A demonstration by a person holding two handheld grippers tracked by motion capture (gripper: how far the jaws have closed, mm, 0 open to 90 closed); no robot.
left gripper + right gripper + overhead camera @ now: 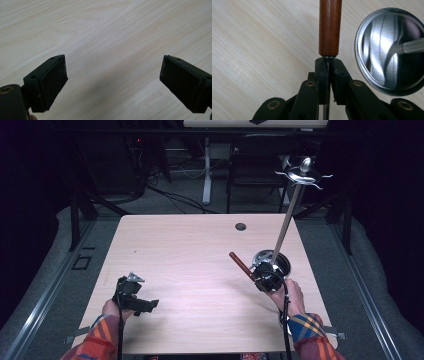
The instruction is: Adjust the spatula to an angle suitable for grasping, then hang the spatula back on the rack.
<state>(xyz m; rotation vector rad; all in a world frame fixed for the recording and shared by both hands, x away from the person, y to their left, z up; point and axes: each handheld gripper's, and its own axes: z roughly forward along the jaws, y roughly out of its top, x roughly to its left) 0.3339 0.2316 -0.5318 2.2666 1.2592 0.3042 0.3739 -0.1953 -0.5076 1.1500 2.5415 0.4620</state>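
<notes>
- Hands first, nearest us in the high view: plaid sleeves (97,340) come in from the bottom edge, each hand carrying a gripper with a cable trailing back.
- Our left gripper (136,296) sits low over the near-left part of the table (190,250), well apart from everything else.
- From the left gripper view we see its jaws spread wide, one pad (51,83) at the left and the other at the right, with bare pale wood between them. It holds nothing.
- Over to our right gripper (264,279), near the right edge of the table: its jaws are pinched tight together on the thin metal shank of a tool with a wooden handle (330,27).
- In the right gripper view that reddish-brown handle runs straight away from the jaw tips; from above it slants up and left over the tabletop.
- Just beside the gripper stands a shiny metal cup (390,51), open at the top, with a long metal rod (287,220) leaning out of it.
- That rod rises toward the far right and ends in a rounded top with thin arms (304,171).
- Farther along the table's far edge we spot a small round hole (240,226).
</notes>
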